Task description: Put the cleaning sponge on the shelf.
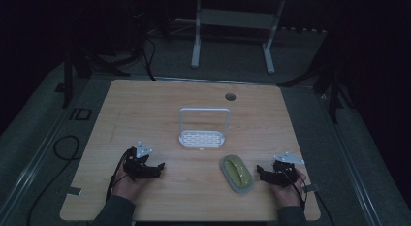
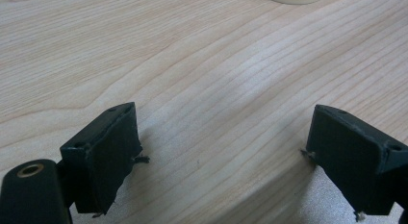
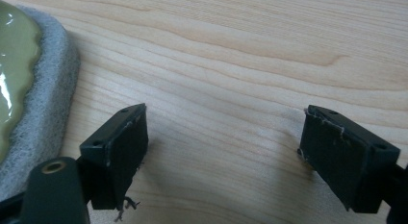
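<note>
Starting on the left side of the high view: the left gripper [image 1: 156, 168] sits low on the wooden table [image 1: 145, 104], held in the person's left hand [image 1: 127, 185] with the forearm coming up from the bottom edge and the jaws aimed toward the middle of the table. In the left gripper view its two black jaws are spread wide with nothing but bare woodgrain between them, so it's released and empty. Moving toward the middle, there's a white rack [image 1: 202, 129] with a tall loop handle and a perforated base, standing on its own further back on the table, well apart from both hands. Just right of centre and nearer the person is the dish [image 1: 237, 173]: an oval, glossy yellow-green thing resting on a grey felt-like pad [image 3: 48, 104], lying at a slight angle on the tabletop. The right gripper view catches the dish's shiny green surface [image 3: 14, 65] and the fuzzy grey edge at the far left of the frame. Finally the right gripper [image 1: 260, 173], held in the right hand [image 1: 286, 189], rests low on the table just beside the dish without touching it, pointing at it. Its jaws are wide apart too, holding nothing.
</note>
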Demonstrator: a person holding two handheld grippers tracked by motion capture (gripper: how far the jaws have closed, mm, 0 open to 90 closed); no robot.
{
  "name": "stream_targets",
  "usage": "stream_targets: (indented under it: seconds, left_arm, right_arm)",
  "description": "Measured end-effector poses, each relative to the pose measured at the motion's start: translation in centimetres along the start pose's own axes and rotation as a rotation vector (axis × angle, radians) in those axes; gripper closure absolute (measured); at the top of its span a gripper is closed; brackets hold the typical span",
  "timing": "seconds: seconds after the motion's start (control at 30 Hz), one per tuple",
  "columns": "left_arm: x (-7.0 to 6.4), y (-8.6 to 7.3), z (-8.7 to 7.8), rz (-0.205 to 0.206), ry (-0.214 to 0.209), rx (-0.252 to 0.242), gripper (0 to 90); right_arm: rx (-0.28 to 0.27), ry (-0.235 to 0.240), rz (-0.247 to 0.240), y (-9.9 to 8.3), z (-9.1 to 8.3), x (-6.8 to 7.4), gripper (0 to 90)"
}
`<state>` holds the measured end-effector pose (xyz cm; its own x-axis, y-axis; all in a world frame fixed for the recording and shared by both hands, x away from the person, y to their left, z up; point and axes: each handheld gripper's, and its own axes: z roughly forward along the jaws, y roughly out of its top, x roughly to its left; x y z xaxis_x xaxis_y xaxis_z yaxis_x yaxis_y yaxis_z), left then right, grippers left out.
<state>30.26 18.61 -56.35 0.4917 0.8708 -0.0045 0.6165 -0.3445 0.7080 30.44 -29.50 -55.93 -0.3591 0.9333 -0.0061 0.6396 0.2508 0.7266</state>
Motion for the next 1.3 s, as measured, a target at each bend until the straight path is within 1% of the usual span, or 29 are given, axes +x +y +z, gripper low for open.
stream_targets:
  seconds: [0.13, 0.17, 0.27, 0.37, 0.43, 0.5, 0.53, 0.57, 0.6, 0.7, 0.8, 0.87, 0.93, 1.03, 1.3]
  left_arm:
    - [0.0, 0.0, 0.0, 0.0, 0.0, 0.0, 11.2]
    - [0.0, 0.0, 0.0, 0.0, 0.0, 0.0, 11.2]
    - [0.0, 0.0, 0.0, 0.0, 0.0, 0.0, 11.2]
    - [0.0, 0.0, 0.0, 0.001, 0.0, 0.0, 11.2]
    - [0.0, 0.0, 0.0, 0.001, 0.0, 0.0, 11.1]
    - [0.0, 0.0, 0.0, 0.001, 0.0, 0.0, 11.2]
    - [0.0, 0.0, 0.0, 0.001, 0.0, 0.0, 11.2]
    - [0.0, 0.0, 0.0, 0.001, 0.001, 0.0, 11.2]
    - [0.0, 0.0, 0.0, 0.001, 0.0, 0.0, 11.2]
    - [0.0, 0.0, 0.0, 0.001, 0.0, 0.0, 11.2]
    - [0.0, 0.0, 0.0, 0.001, 0.0, 0.0, 11.2]
    - [0.0, 0.0, 0.0, 0.001, 0.0, 0.0, 11.2]
    - [0.0, 0.0, 0.0, 0.0, 0.0, 0.0, 11.2]
    - [0.0, 0.0, 0.0, 0.001, 0.0, 0.0, 11.2]
    - [0.0, 0.0, 0.0, 0.0, 0.001, 0.0, 11.2]
  right_arm:
    - [0.0, 0.003, -0.002, 0.0, 0.0, 0.0, 17.3]
    - [-0.001, 0.001, 0.001, 0.0, -0.1, -0.1, 20.3]
    - [0.002, 0.003, 0.0, 0.0, -0.2, -0.2, 23.1]
    - [0.007, -0.003, 0.007, 0.0, -0.5, -0.2, 28.8]
    - [0.005, -0.007, 0.004, 0.1, -0.6, -0.1, 29.6]
    - [-0.002, -0.034, -0.017, 0.2, -1.0, 0.1, 31.4]
    - [-0.002, -0.034, -0.017, 0.2, -1.0, 0.1, 31.4]
    - [-0.002, -0.051, -0.037, 0.3, -1.2, 0.4, 31.6]
    - [-0.001, -0.095, -0.094, 0.6, -1.8, 1.2, 33.2]
    - [0.005, -0.107, -0.128, 1.0, -2.1, 1.9, 34.2]
    - [0.003, -0.098, -0.134, 1.2, -2.4, 2.2, 36.2]
    - [0.002, -0.082, -0.125, 1.4, -2.6, 2.3, 38.9]
    - [0.002, -0.072, -0.122, 1.6, -2.9, 2.3, 39.5]
    - [-0.008, -0.074, -0.127, 1.8, -3.4, 2.5, 39.7]
    - [-0.004, -0.068, -0.138, 2.8, -4.8, 2.7, 41.0]
